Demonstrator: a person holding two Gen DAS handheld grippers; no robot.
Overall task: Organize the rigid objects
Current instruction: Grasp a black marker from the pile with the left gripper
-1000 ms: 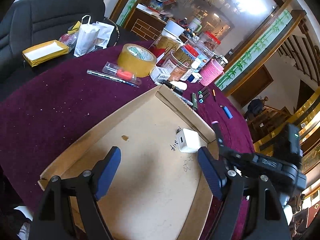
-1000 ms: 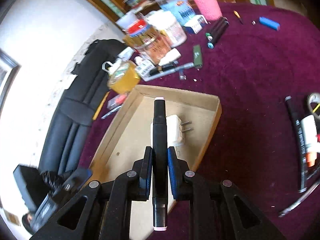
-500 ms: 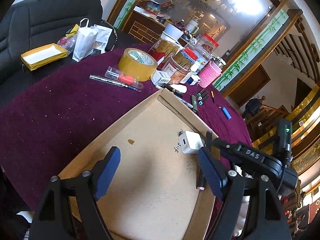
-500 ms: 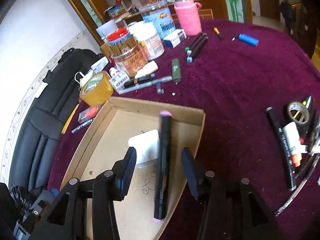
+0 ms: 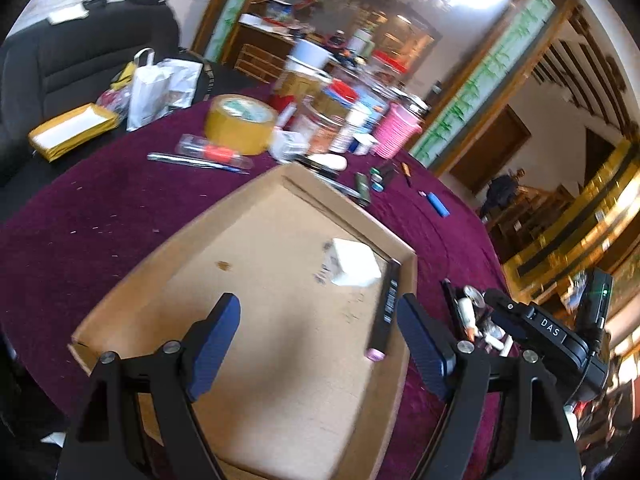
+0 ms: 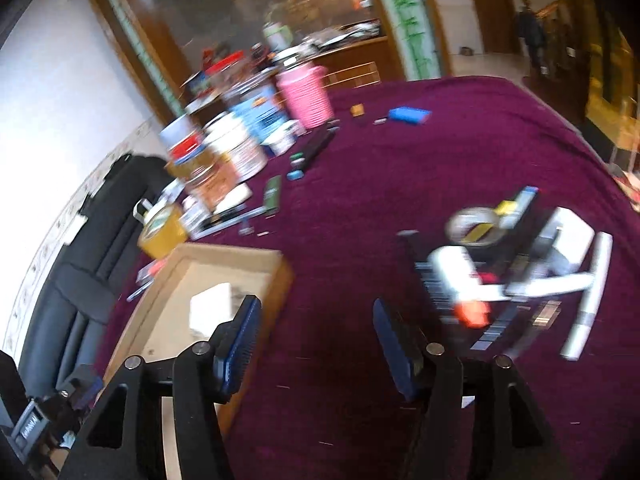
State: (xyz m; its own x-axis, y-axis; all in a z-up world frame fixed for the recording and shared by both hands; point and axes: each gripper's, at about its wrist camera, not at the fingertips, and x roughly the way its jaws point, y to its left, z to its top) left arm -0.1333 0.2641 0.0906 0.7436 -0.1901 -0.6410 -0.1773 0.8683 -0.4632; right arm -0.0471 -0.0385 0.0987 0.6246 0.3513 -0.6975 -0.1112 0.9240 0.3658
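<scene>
My left gripper [image 5: 318, 344], tilted down over the tray [image 5: 160, 248], stands wide, gripping nothing. The marker [image 5: 385, 304] lies along the tray's right wall beside the charger [image 5: 354, 262]. My right gripper [image 6: 316, 344], empty, is opening above bare tablecloth [image 6: 400, 184].

Bare cloth [image 6: 360, 208] lies between tray [image 6: 280, 280] and pile [image 6: 500, 264].

Black marker [image 5: 386, 304] now loose in cardboard tray [image 5: 168, 248] — right tongs [image 6: 316, 344] opening, empty, swung aside over the cloth
</scene>
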